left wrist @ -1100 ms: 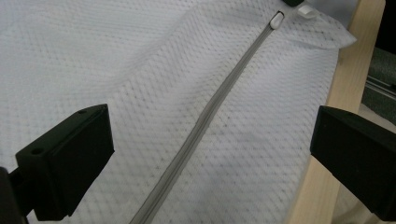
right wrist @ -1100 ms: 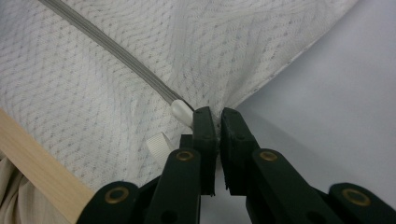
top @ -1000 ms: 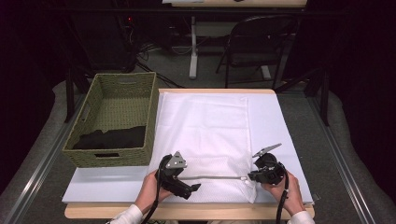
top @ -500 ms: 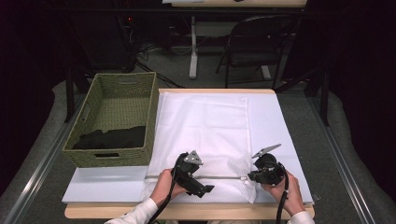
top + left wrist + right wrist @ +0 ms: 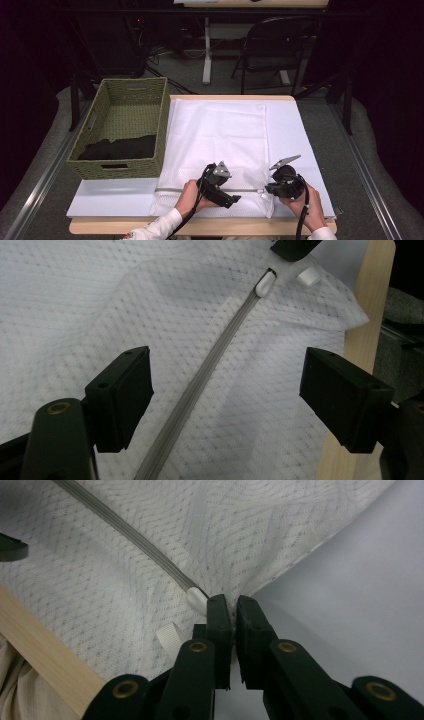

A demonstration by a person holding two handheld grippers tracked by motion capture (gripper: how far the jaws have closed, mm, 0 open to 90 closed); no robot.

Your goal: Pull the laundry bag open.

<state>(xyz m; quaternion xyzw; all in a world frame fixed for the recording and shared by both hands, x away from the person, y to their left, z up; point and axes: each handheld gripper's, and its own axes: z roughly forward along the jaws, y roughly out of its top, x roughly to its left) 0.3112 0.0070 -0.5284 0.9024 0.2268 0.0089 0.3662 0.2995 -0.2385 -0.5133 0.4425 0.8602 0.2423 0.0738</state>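
Observation:
A white mesh bag lies flat on the table, its grey zipper running along the near edge. My left gripper hovers open over the zipper, one jaw on either side, touching nothing. The white zipper pull sits farther along, close to the right gripper's tip. My right gripper is shut on the bag's fabric right beside the zipper pull, pinching the mesh at the zipper's end. A small white fabric tab sticks out next to it.
A woven green basket with a dark cloth inside stands at the left of the table. The bag rests on a pale sheet. The wooden table edge runs just below both hands. A folding chair stands beyond the table.
My left gripper has slid to the right along the zipper, toward the right gripper. The right gripper has stayed put, still pinching the bag.

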